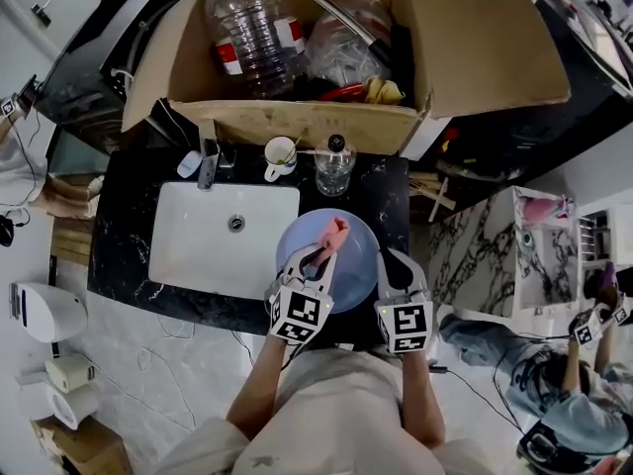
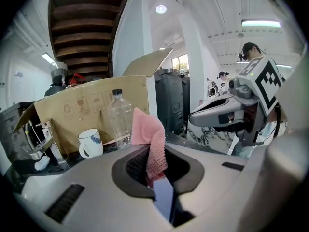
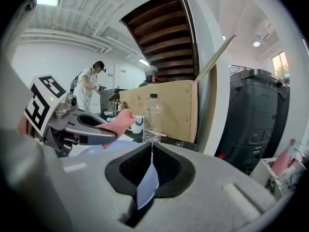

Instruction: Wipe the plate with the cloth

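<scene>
A light blue plate hangs over the counter's front edge, just right of the sink. My right gripper is shut on its right rim; in the right gripper view the blue plate runs edge-on between the closed jaws of the right gripper. My left gripper is shut on a pink cloth, whose free end lies over the plate's upper face. In the left gripper view the cloth sticks up out of the left gripper, with the plate's blue showing below it.
A white sink with a tap lies left of the plate in the black counter. Behind the plate stand a mug and a clear bottle. A big cardboard box of rubbish fills the back.
</scene>
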{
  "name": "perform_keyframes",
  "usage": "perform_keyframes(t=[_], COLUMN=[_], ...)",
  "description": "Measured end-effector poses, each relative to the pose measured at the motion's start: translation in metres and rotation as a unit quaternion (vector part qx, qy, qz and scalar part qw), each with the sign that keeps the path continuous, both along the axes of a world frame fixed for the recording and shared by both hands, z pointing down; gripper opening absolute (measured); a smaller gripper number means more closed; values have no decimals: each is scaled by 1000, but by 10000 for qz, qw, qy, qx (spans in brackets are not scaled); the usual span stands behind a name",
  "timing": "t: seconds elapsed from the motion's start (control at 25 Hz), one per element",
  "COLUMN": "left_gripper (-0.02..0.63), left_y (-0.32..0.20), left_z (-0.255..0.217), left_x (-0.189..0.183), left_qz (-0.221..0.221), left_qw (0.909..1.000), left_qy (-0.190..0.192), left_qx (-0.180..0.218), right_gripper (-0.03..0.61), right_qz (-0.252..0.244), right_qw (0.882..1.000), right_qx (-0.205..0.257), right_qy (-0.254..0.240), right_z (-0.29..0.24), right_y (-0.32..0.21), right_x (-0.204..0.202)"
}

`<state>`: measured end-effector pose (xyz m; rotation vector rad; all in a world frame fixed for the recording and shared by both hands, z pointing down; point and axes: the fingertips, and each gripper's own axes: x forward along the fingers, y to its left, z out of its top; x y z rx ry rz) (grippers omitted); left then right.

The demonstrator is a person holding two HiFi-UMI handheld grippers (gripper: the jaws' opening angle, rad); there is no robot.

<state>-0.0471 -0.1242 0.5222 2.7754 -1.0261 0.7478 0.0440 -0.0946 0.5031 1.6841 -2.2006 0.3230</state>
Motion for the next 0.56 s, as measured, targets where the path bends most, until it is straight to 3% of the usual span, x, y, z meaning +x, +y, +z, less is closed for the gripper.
perform_keyframes(t=[0.56], left_gripper=[34], left_y=[13], left_z=[-15], left_x=[2], left_qz=[-39], left_qw=[9997], left_qy=[240], left_qx=[94], right_gripper=[6], right_qz=[23], right_qw=[10000], right_qx=[26], right_qy=[-82], right_z=[-13], right_y=[12], right_x=[-5])
